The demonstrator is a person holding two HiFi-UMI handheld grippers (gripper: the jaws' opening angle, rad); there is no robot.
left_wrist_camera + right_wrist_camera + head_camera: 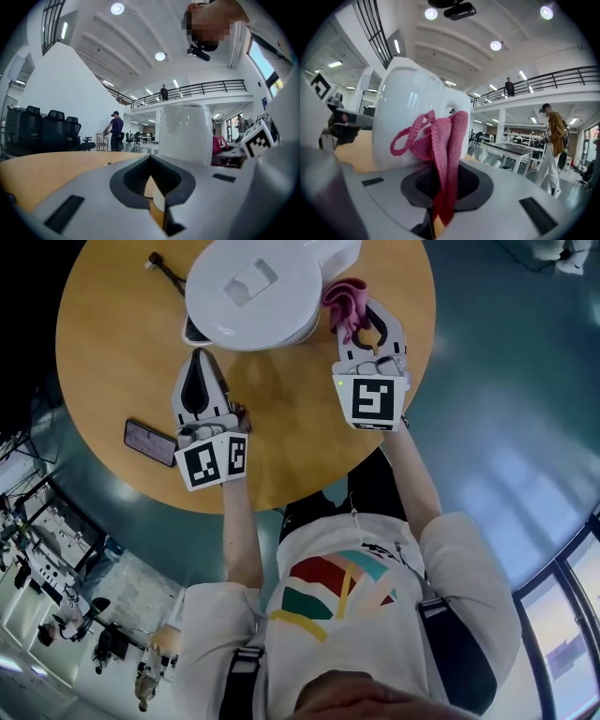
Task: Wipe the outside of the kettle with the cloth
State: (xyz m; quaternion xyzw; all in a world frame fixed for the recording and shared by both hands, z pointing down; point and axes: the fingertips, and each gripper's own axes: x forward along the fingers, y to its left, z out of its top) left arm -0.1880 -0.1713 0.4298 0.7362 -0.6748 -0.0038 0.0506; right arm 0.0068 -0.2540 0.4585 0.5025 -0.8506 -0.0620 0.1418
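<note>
A white kettle (251, 287) stands at the far side of the round wooden table (112, 324). My right gripper (361, 320) is shut on a pink cloth (343, 304), which touches the kettle's right side. In the right gripper view the pink cloth (440, 145) hangs bunched between the jaws, against the kettle (410, 117). My left gripper (197, 381) rests on the table just in front of the kettle, shut with nothing in it. The kettle (186, 133) rises ahead in the left gripper view.
A phone (150, 442) lies on the table left of my left gripper. A black cable (169, 273) runs from the kettle's base toward the back left. Bare tabletop lies between the two grippers.
</note>
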